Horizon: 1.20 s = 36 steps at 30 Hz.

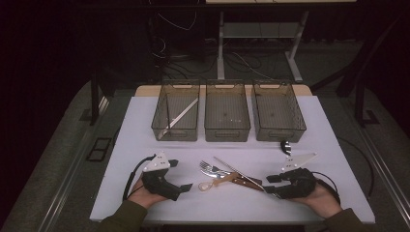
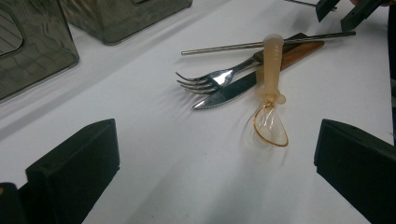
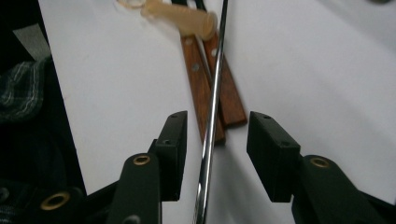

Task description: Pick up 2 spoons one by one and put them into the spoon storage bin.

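A small pile of cutlery lies mid-table: a steel fork (image 1: 207, 167) (image 2: 210, 79), a serrated knife (image 2: 229, 91), two brown wooden handles (image 3: 196, 79), a translucent amber spoon (image 1: 208, 185) (image 2: 271, 123) and a long thin metal straw (image 1: 237, 171) (image 2: 261, 44) (image 3: 212, 107) laid across them. My right gripper (image 1: 270, 186) (image 3: 215, 126) straddles the near end of the straw, which runs between the jaws with a gap on each side. My left gripper (image 1: 180, 175) (image 2: 217, 135) rests open on the table left of the pile, nothing between its jaws.
Three smoky see-through bins stand in a row at the back: left (image 1: 176, 137) holding a metal rod, middle (image 1: 227, 137), right (image 1: 279, 137). A small dark object (image 1: 285, 146) lies in front of the right bin. Bare white tabletop (image 1: 145, 145) surrounds the pile.
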Tool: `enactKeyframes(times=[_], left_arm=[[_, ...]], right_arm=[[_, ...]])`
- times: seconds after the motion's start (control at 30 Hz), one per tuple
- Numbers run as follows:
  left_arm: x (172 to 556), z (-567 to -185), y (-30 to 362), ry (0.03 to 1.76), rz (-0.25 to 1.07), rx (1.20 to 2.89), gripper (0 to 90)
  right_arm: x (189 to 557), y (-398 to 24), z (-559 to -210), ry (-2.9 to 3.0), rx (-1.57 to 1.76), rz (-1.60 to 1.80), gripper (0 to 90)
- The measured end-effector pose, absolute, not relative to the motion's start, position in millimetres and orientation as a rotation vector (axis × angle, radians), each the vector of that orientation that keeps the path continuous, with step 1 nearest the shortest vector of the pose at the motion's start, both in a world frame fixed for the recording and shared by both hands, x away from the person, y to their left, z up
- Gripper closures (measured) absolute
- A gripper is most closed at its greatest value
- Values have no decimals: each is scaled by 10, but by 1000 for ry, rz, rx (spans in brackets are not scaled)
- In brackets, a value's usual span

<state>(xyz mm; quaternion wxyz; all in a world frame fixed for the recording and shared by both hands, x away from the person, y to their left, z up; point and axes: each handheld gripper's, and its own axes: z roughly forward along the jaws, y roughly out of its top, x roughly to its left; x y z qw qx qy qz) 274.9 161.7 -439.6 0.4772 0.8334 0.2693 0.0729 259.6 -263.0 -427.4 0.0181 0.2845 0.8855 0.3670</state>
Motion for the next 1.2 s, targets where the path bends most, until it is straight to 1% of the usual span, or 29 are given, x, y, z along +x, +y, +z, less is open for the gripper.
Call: enactKeyframes(times=[0.47, 0.9, 1.1, 1.2], left_arm=[[2744, -4399, 1606, 655, 179, 2037, 0], [2744, -4398, 1605, 650, 179, 2042, 0], [2744, -4398, 1605, 649, 179, 2043, 0], [2743, -4398, 1604, 649, 178, 2042, 0]], right_arm=[[2578, -2558, -4371, 2810, 850, 986, 671], [2581, -2549, -4383, 2826, 862, 954, 766], [2587, -2555, -4386, 2820, 872, 943, 825], [2592, -2558, -4388, 2820, 878, 943, 832]])
